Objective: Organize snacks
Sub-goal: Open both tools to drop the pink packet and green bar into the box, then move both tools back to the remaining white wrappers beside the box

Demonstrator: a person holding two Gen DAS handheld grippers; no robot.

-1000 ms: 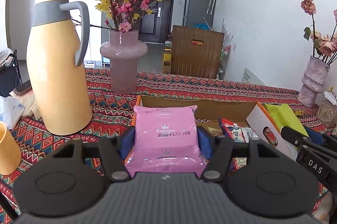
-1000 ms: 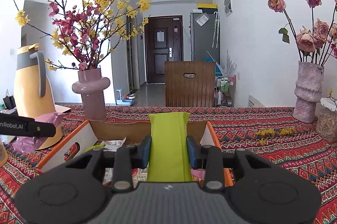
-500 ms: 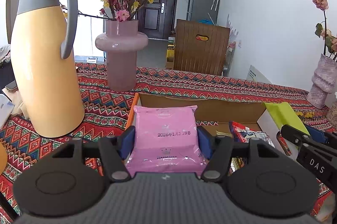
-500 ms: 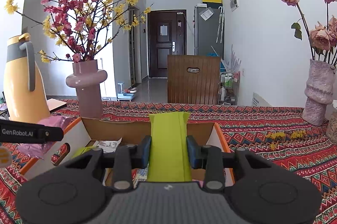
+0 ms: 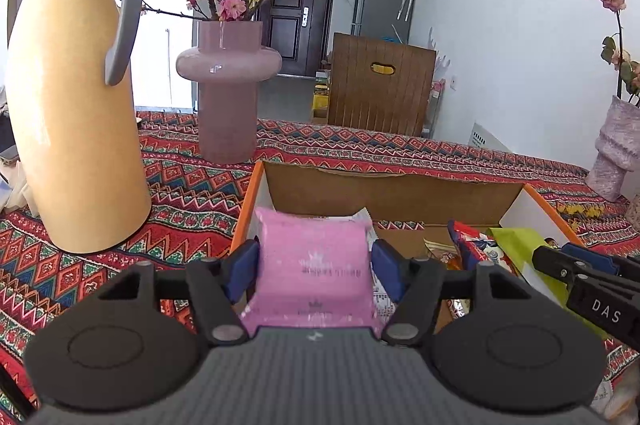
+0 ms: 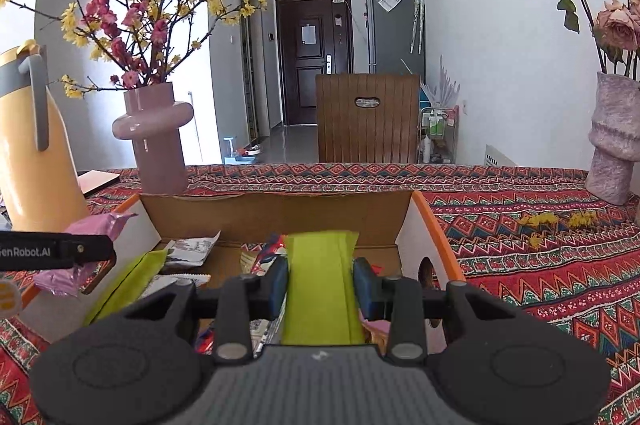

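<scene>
Both packets lowered; left view (image 5: 312, 265) blurs pink.

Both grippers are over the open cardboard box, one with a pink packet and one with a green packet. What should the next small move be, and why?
Probably let the left gripper finish opening so the pink packet drops. Its jaws are opening, a gap shows beside the packet, and it hangs over the left end of the cardboard box. The right gripper, jaws also opening around the green packet, can release next among the snacks.

box (image 5: 394, 185) on table | jug (image 5: 76, 97) left of vase (image 5: 228, 93), both behind box
</scene>
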